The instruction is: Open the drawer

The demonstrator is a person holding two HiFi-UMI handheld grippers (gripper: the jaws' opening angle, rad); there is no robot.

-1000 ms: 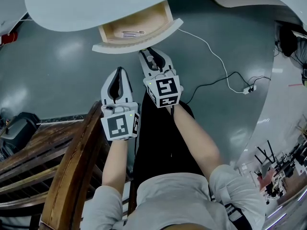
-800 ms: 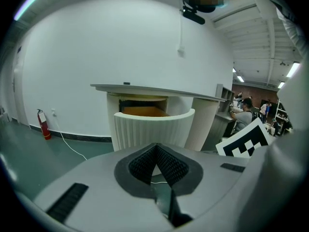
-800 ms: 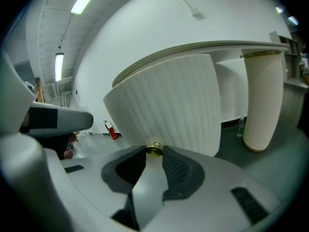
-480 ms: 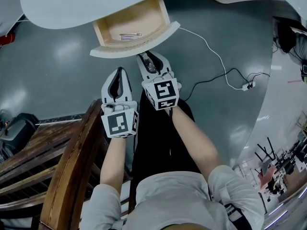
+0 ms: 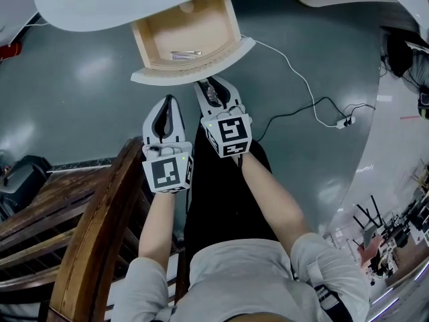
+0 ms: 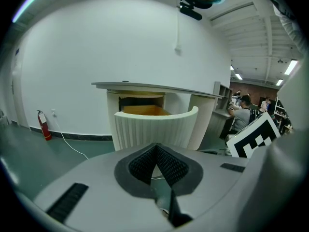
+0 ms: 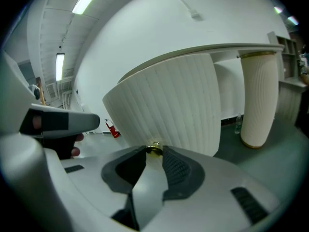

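A drawer (image 5: 175, 35) with a pale wood inside stands pulled out from under the white curved desk top (image 5: 100, 5). Its ribbed white front (image 5: 194, 68) (image 7: 169, 105) (image 6: 154, 127) carries a small brass knob (image 7: 154, 149). My right gripper (image 5: 208, 84) (image 7: 154, 153) is shut on that knob, one pad on each side. My left gripper (image 5: 165, 100) (image 6: 157, 146) hangs just left of it, short of the drawer front, shut with nothing in it. A small metal object (image 5: 186, 53) lies inside the drawer.
A dark wooden chair (image 5: 87, 233) stands at lower left beside the person's legs. A white cable (image 5: 295, 79) runs over the grey floor to a power strip (image 5: 345, 123). A ribbed desk leg (image 7: 258, 100) stands to the right; a red extinguisher (image 6: 44, 124) stands by the wall.
The drawer has slid further out from under the desk top, showing more of its inside, with my right gripper still on the knob. The left gripper has hardly shifted.
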